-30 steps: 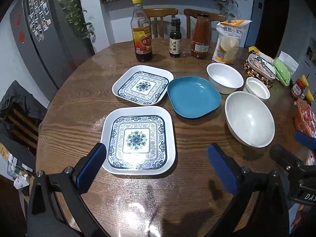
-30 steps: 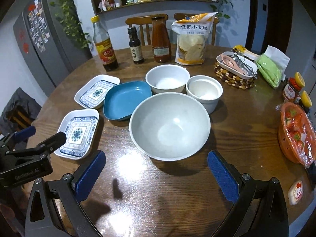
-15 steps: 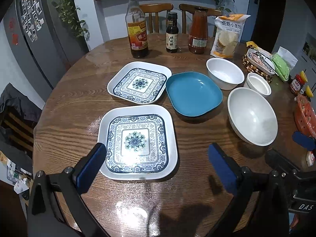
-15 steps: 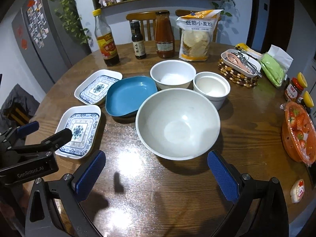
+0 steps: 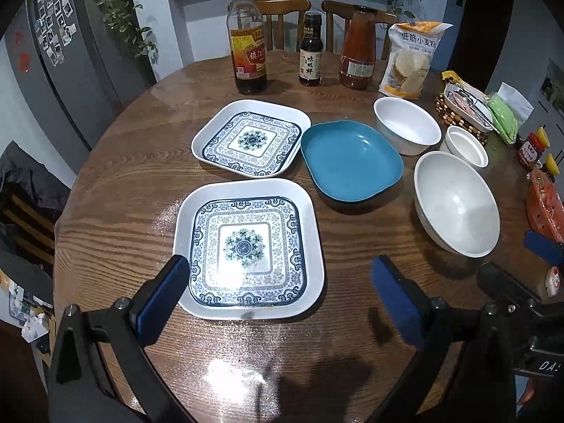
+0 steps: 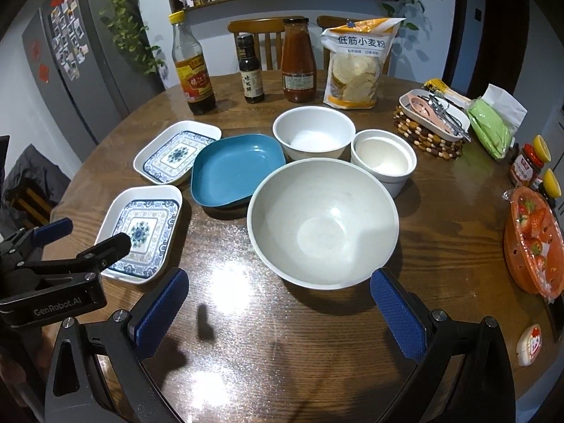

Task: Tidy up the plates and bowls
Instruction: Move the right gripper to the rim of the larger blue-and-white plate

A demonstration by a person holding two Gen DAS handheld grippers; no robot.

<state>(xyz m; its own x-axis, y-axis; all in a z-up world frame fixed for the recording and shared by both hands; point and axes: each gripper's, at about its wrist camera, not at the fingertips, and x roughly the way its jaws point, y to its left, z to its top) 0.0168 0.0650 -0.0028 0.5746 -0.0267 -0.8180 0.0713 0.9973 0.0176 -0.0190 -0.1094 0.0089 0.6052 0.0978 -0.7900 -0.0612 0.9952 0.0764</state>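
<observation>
While both tools hang above the near edge of the round wooden worktop [image 5: 105,190], neither holds anything: the left hand-held gripper [image 5: 278,294] has its blue pads spread wide, and the right hand-held gripper [image 6: 280,306] is spread just as wide over bare wood.

Nearest the left hand-held gripper lies a square blue-patterned plate [image 5: 248,248], flat on the worktop, its near left corner just beside the left pad [image 5: 162,298]. In the right wrist view the large white bowl [image 6: 322,222] sits upright between and just beyond the two pads, apart from both.

Behind the near plate lies a second patterned plate [image 5: 251,138], close to the first but not touching it. To its right rests a blue dish [image 5: 350,160], its rim just beside that plate; whether they touch I cannot tell. From the right wrist view the blue dish also passes partly behind the large bowl's rim.

Further back stand a medium white bowl [image 6: 313,132] and, to its right, a small white bowl [image 6: 383,157], both upright and close behind the large bowl.

Along the far side stand a vinegar bottle [image 5: 247,31], a small dark sauce bottle [image 5: 311,51], a red sauce jar [image 5: 357,49] and a flour bag [image 5: 410,60]. On the right lie a beaded trivet with a small tray [image 6: 431,125] and an orange basket of strawberries [image 6: 532,243].
</observation>
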